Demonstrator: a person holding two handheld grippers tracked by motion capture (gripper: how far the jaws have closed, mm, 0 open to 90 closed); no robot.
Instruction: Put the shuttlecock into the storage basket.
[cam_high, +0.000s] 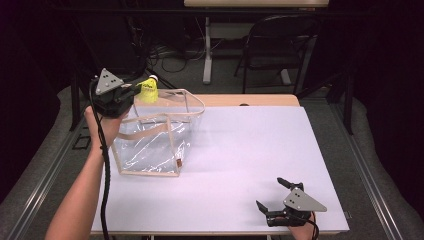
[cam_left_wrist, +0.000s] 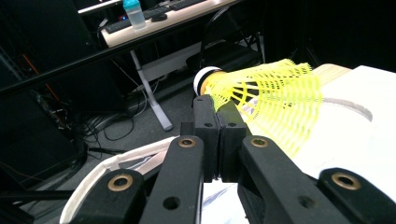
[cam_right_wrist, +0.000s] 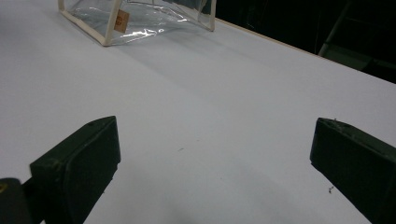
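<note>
The yellow shuttlecock (cam_high: 148, 90) is clamped by its skirt in the left claw (cam_high: 134, 90), above the far left rim of the clear bag (cam_high: 150, 145) on the table (cam_high: 240, 165). It should be centred over the bag's opening before release, judged the likely step. The right claw (cam_high: 274, 195) is held wide and empty at the near right.

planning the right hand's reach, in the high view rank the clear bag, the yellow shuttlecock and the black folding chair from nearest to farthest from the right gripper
1. Clear bag: on the table's left half, up and left of the right gripper.
2. Yellow shuttlecock: beyond the bag's far left corner, pinched in the left gripper.
3. Black folding chair: on the floor past the table's far edge.
</note>
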